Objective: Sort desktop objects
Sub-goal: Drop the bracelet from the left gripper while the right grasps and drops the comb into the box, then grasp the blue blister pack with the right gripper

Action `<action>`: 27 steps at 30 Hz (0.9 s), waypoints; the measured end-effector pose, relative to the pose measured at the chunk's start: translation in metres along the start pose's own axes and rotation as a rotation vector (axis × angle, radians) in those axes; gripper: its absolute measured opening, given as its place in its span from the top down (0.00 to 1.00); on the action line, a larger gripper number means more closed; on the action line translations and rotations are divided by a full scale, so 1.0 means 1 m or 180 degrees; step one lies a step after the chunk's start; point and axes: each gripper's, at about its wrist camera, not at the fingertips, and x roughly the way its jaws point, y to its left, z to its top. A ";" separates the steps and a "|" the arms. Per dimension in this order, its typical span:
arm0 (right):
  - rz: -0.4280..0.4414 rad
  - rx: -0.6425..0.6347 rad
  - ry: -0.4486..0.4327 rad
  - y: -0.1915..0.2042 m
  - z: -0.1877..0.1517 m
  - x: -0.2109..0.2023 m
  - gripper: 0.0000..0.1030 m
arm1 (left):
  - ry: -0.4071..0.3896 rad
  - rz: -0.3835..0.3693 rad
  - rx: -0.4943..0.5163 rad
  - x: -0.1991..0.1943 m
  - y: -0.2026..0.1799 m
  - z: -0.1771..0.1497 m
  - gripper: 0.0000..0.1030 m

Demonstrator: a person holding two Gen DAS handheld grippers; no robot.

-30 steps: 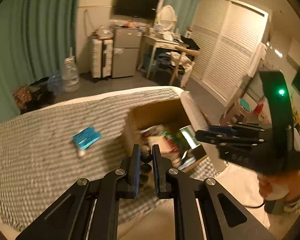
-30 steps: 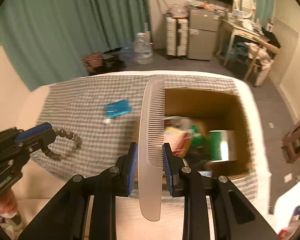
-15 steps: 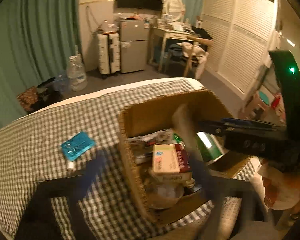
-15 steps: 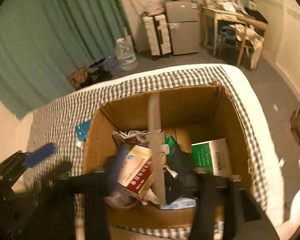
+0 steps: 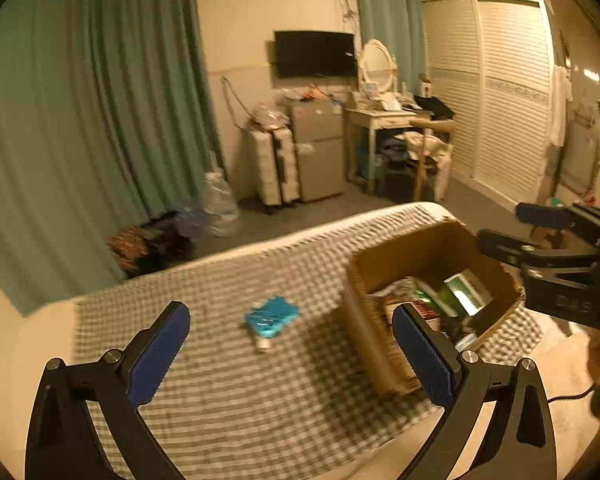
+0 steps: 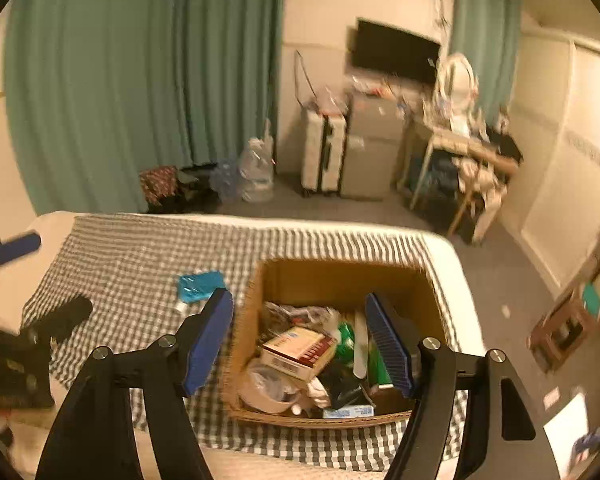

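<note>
Gingham cloth (image 6: 140, 256) in grey and white checks covers the bed, and on it stands an open brown cardboard box (image 6: 340, 276) crammed with sorted things: a red-and-cream carton (image 6: 296, 348), green packaging (image 6: 346, 340), crumpled wrappers, and a pale comb (image 6: 360, 340) lying upright among them. Left of the box, apart from it, a small teal packet (image 5: 272, 316) with a white cap lies flat on the cloth. The left gripper (image 5: 290, 354) hovers above the cloth with its blue pads spread fully wide and nothing between them. The right gripper (image 6: 300, 346) hangs over the box, its jaws opening, pads clear of everything.
</note>
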 end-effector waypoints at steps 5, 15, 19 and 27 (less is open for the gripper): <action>0.0286 -0.0024 -0.0075 0.035 0.006 -0.041 0.28 | -0.0097 0.0274 -0.0105 -0.041 0.032 -0.014 0.00; 0.0299 -0.0216 -0.0361 0.087 -0.004 -0.067 0.23 | 0.0093 0.0676 -0.0534 -0.022 0.076 -0.064 0.00; 0.0300 -0.0325 -0.0441 0.103 -0.010 -0.059 0.22 | 0.0164 0.0736 -0.0657 -0.002 0.088 -0.080 0.00; 0.0443 -0.0207 -0.0294 0.123 -0.029 -0.036 0.13 | 0.0373 0.0812 -0.0641 0.006 0.100 -0.098 0.00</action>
